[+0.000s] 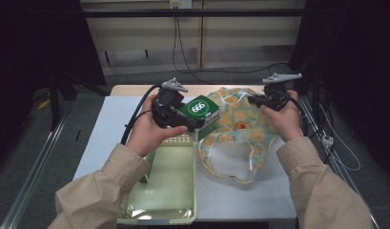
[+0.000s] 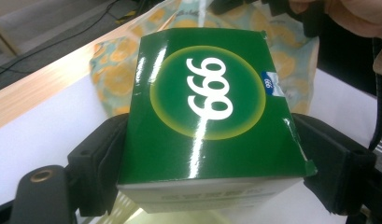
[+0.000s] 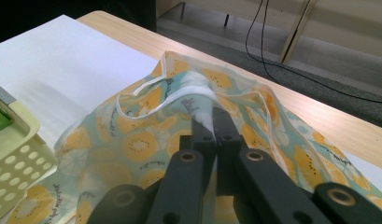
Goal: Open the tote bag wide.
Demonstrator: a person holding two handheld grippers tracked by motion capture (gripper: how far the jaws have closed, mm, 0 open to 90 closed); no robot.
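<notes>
With the left gripper clamping the glossy green cardboard box and the right gripper pinching the fruit-print cloth bag's rim, bagging remains undone.

One green box, one fruit-print bag, one pale basket, two tongs.

Sleeves: beige, long, loose cuffs | left gripper: black, matte, blocky jaw pads, brass-ringed screw hole, grey three-cornered plate on top, black cable trailing | right gripper: black, ringed pivot screws, grey top plate, black cable
</notes>
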